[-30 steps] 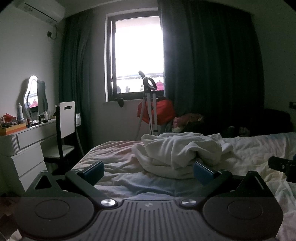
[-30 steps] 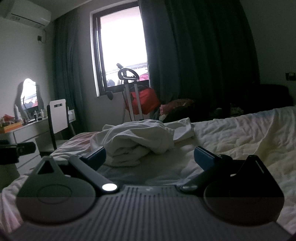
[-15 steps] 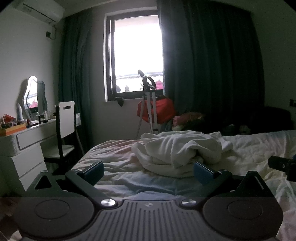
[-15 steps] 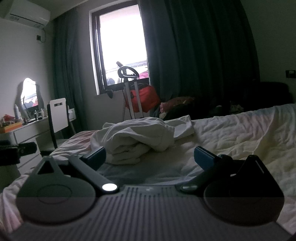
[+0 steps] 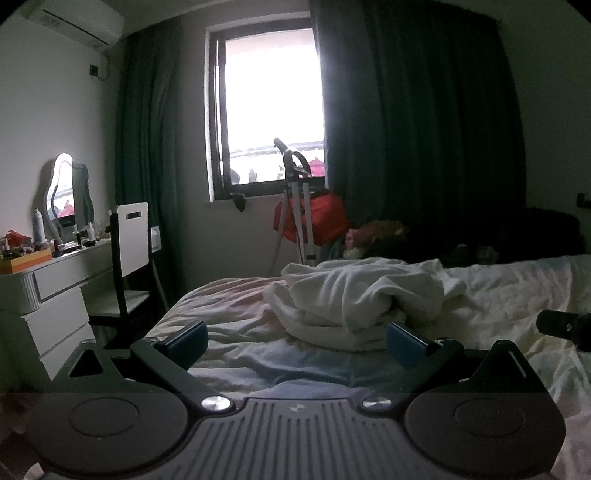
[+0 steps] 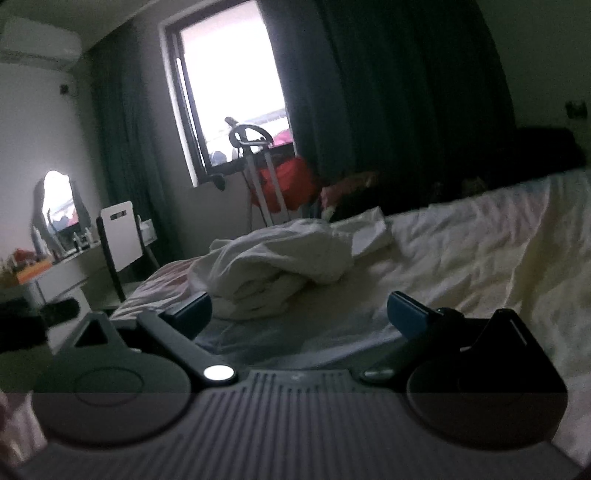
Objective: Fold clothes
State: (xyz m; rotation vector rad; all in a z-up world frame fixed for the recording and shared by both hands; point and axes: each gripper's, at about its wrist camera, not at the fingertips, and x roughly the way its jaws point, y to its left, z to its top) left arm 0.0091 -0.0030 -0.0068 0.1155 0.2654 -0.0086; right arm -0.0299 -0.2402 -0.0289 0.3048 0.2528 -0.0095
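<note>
a wide bed covered with a wrinkled cream sheet (image 5: pixel 509 295) is seen in a dim bedroom. behind it a bright window with a dark frame (image 5: pixel 271 125) is flanked by long dark green curtains (image 5: pixel 417 129). a white air conditioner (image 5: pixel 70 20) is mounted high on the left wall. a white dressing table (image 5: pixel 55 280) with a wavy-edged mirror (image 5: pixel 62 192) and small bottles is placed at the left, and a white-backed chair (image 5: pixel 131 243) is drawn up beside it. a silver tripod (image 5: pixel 295 206) and a red bag (image 5: pixel 325 218) are seen under the window.

the crumpled white garment (image 5: pixel 354 299) is heaped on the sheet near the bed's middle – ahead of both tools and touched by neither. the left gripper (image 5: pixel 295 338) is held low over the bed with its blue-padded fingers (image 5: pixel 188 338) spread wide and nothing between them. the right gripper (image 6: pixel 299 312) is likewise spread apart and empty, and its tip is glimpsed at the right edge of the left view.

compared with half a second ago, the left view is almost unchanged, while the right view has been tilted and blurred – the window and bed now slant – and the garment is left where it was.
</note>
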